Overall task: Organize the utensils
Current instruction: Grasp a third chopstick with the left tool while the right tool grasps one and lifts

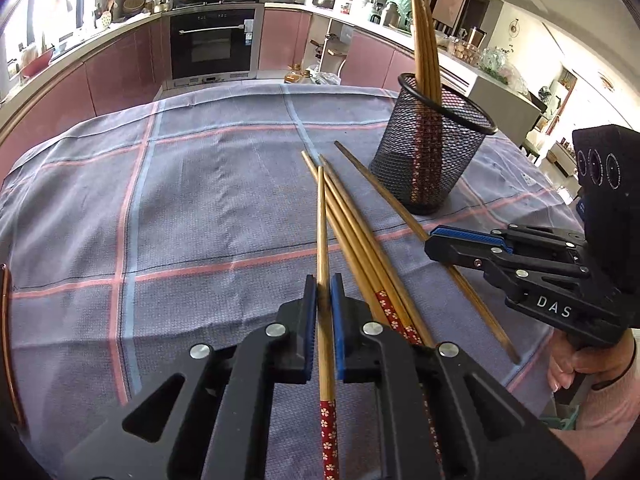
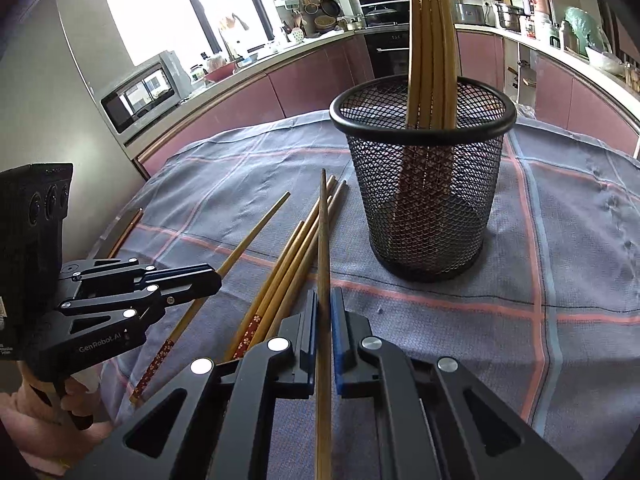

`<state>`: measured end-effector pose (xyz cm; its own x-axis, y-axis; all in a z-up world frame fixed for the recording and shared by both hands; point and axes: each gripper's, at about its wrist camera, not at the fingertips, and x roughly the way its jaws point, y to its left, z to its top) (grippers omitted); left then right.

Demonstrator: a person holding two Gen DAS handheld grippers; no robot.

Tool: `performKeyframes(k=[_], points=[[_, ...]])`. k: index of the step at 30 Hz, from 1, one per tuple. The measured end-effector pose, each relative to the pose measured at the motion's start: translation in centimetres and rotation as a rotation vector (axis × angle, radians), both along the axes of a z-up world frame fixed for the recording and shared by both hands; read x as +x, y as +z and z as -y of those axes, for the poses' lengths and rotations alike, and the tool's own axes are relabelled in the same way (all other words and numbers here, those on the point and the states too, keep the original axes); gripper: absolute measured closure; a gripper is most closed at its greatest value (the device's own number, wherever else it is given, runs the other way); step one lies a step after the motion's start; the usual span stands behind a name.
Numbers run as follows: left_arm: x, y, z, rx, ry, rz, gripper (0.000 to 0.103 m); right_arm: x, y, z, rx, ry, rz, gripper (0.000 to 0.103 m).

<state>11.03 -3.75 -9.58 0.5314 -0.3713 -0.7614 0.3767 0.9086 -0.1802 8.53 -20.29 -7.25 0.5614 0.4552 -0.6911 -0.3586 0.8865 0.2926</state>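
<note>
Here the left gripper (image 1: 323, 292) clenches one chopstick (image 1: 321, 220), and the right gripper (image 2: 324, 304) clenches another chopstick (image 2: 323, 240). Loose chopsticks (image 1: 360, 236) lie on the checked tablecloth (image 1: 180, 200) between them. Farther right, the black mesh holder (image 1: 432, 152) holds upright chopsticks (image 1: 425, 40).

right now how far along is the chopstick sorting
Done: four chopsticks stand in the mesh holder. In hand: the left hand-held gripper and right hand-held gripper each clamp one chopstick. Left: four loose chopsticks on the checked tablecloth.
</note>
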Motion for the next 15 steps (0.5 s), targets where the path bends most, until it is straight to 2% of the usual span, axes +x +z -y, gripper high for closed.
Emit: performKeyframes(k=[4,10,15], points=[[-0.3,-0.1,0.8,-0.001,-0.043,-0.006,0.096,-0.2,0.0,-0.6,0.010,0.046,-0.009,0.097],[-0.1,-0.9,1.3,0.005,-0.057,-0.031,0.097,0.1,-0.9,-1.5,-0.017,0.071,-0.043,0.097],[-0.2,-0.5,0.9,0.012,-0.054,-0.002,0.097,0.3,-1.2,-1.8,-0.026,0.074,-0.051,0.097]])
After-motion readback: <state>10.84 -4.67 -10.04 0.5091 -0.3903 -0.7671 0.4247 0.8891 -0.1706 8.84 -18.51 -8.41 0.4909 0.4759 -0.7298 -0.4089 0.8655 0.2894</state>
